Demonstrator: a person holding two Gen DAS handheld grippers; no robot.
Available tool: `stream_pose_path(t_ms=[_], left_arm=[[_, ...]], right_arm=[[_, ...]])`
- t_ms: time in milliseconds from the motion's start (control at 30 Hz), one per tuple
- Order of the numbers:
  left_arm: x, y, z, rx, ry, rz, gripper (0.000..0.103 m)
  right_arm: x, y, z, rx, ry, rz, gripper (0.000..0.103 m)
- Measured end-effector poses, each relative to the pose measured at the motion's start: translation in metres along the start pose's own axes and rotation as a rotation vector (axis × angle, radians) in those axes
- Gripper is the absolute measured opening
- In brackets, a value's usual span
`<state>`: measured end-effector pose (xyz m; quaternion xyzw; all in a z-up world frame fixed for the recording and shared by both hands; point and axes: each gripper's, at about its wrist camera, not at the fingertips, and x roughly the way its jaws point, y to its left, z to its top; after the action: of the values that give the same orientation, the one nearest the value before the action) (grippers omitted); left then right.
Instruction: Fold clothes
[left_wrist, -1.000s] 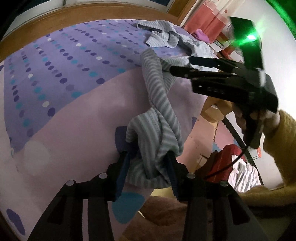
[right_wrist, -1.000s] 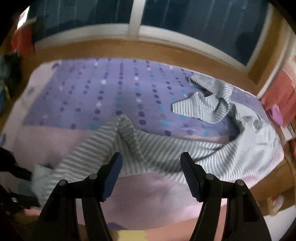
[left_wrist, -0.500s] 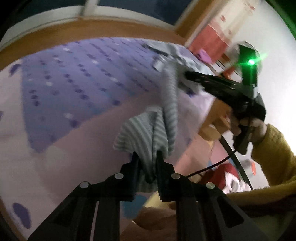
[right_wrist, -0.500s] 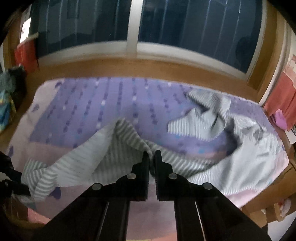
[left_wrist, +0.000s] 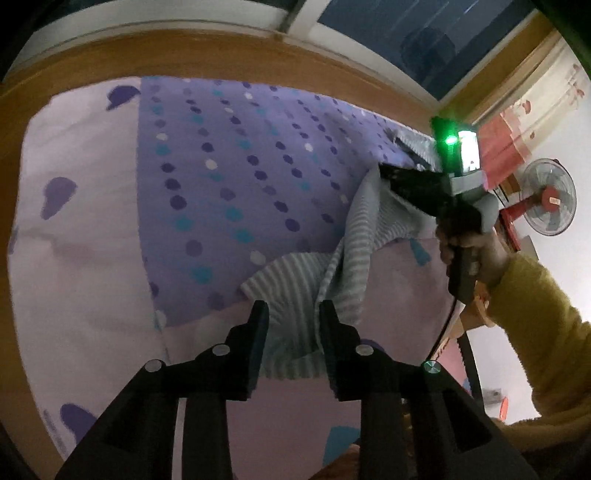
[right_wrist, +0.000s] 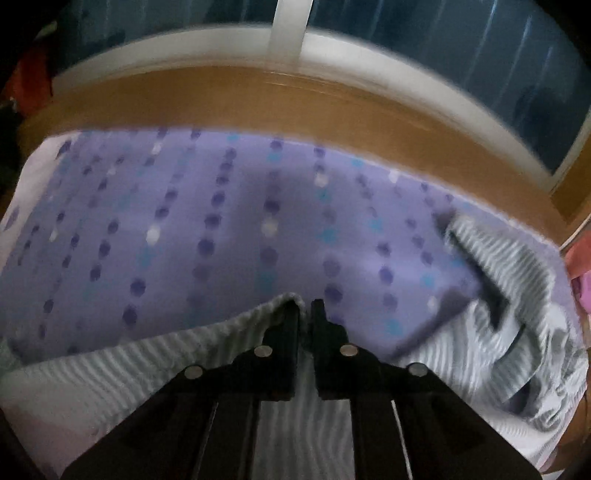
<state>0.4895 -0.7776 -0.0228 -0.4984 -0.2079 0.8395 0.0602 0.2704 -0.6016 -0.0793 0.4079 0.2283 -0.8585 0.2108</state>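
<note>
At the lower middle of the left wrist view, my left hand-held gripper (left_wrist: 293, 314) has its jaws opening, with a bunch of the grey-and-white striped cotton garment (left_wrist: 295, 280) between them, though I cannot tell if the pads press it. The garment drapes across the purple dotted bed sheet (left_wrist: 229, 177) up to my right hand-held gripper (right_wrist: 306, 308), which is pinching a fold of it, jaws pressed together.
</note>
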Motion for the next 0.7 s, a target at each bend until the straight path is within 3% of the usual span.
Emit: stream_pose_path(t_ms=[167,333,400,467,600,700], left_arm=[[-0.02,0.002,-0.005,-0.004,-0.023,0.068,0.028],[-0.022,-0.008,-0.011,-0.003,-0.022,0.085,0.031],[-0.018,-0.018,-0.013,0.017,-0.022,0.082,0.038],[-0.01,-0.03,-0.017,0.045,-0.015,0.094,0.038],[0.011,-0.047,-0.018,0.117,-0.009,0.196,0.038],[0.023,-0.046,-0.014,0.111,-0.016,0.259,0.038]], right_arm=[[-0.001,-0.016,-0.005,0.054,0.008,0.049,0.019],[-0.025,-0.038,-0.017,0.127,-0.055,0.13,0.02],[-0.032,-0.044,-0.023,0.122,-0.076,0.139,0.029],[-0.035,-0.05,-0.029,0.11,-0.086,0.142,0.051],[-0.031,-0.056,-0.035,0.041,-0.072,0.12,0.054],[-0.026,-0.056,-0.032,-0.032,-0.047,0.104,0.054]])
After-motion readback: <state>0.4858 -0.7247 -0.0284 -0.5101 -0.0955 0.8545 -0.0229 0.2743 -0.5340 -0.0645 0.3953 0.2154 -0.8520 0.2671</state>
